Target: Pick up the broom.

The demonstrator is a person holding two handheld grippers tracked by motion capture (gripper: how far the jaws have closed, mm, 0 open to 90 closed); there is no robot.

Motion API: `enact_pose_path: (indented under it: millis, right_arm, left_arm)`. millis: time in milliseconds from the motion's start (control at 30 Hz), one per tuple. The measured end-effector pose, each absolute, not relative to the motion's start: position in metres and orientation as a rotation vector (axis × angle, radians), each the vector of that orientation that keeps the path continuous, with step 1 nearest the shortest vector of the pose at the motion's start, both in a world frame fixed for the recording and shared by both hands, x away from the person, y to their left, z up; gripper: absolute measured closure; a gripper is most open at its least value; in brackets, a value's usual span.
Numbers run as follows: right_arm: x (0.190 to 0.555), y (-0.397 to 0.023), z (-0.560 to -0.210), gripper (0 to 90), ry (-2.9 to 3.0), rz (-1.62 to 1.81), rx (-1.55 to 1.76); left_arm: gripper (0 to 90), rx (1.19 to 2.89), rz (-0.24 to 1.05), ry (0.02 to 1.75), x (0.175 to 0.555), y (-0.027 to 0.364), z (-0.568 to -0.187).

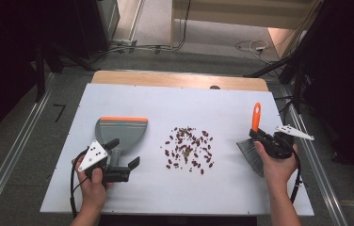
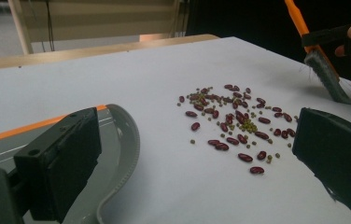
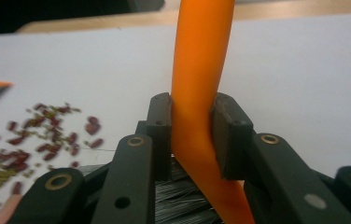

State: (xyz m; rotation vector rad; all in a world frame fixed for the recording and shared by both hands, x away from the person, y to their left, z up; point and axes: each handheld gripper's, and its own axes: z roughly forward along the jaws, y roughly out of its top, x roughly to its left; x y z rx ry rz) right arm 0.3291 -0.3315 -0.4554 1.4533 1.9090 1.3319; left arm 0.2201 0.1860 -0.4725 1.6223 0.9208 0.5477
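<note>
White sheeting covers the table, with dark floor and cables beyond it. Nearest the person, the left gripper rests low on the sheet with its jaws spread wide and nothing between them; from its own view the dustpan sits just past one jaw, so the jaws straddle the pan's handle without yet closing on it. On the other side, the right gripper is clamped on the orange handle of the brush, with the bristles angled down toward the sheet, near its right edge.

Between the two lies the scatter of beans, dark red ones mixed with small greenish ones, spread loosely and apart from both tools. Farther off, the pan's orange lip faces away from the person rather than toward the pile.

My guess is that the job is sweeping the beans into the pan. To do that well, the left jaws should close firmly on the handle first, then turn the pan so its lip meets the pile flat against the sheet. Short, light strokes would keep the round beans from rolling off.
</note>
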Motion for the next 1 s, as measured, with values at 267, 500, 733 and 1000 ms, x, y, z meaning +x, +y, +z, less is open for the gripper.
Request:
enact_pose_path:
  millis: [267,500,733,1000]
  right_arm:
    - [0.317,-0.329,-0.442,69.5,1.848,1.440,1.361]
    - [0.308,-0.314,-0.425,69.6,1.817,1.527,1.279]
    - [0.301,-0.293,-0.414,69.6,1.838,1.558,1.198]
    - [0.297,-0.269,-0.415,69.5,1.862,1.576,1.139]
  left_arm:
    - [2.0,1.608,0.561,0.921,0.217,0.187,-0.470]
    - [2.6,1.612,0.586,0.924,0.218,0.182,-0.465]
    - [2.6,1.610,0.585,0.915,0.223,0.169,-0.461]
    - [2.6,1.602,0.568,0.884,0.227,0.155,-0.455]
